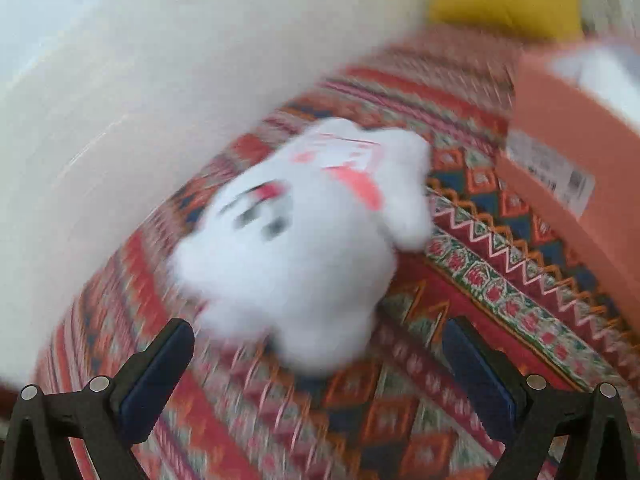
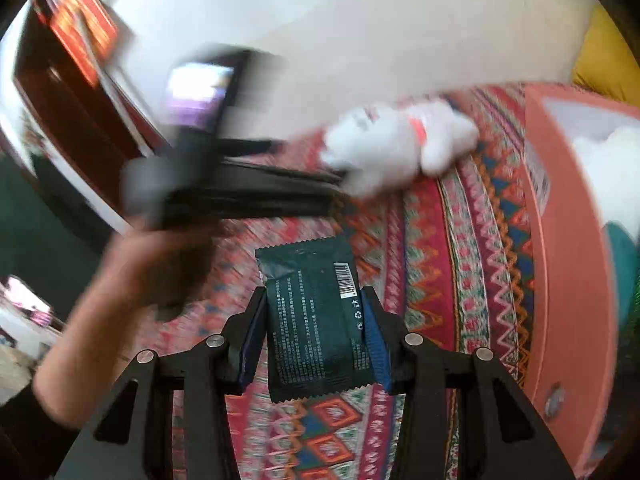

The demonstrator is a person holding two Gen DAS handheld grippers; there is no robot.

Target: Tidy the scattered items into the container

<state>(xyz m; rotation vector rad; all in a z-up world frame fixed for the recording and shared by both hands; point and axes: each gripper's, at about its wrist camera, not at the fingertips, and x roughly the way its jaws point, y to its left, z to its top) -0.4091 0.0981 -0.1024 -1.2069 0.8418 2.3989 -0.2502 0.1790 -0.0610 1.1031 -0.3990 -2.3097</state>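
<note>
Two items remain outside the orange box (image 2: 568, 248): a dark packet (image 2: 316, 316) gripped between the right gripper (image 2: 316, 336)'s fingers, and a white plush toy (image 1: 304, 220) just ahead of the left gripper (image 1: 320, 360)'s wide-open fingers, on the patterned bedspread (image 1: 460, 280).

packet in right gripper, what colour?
Dark green packet with white print and a barcode; right wrist view shows it best.
</note>
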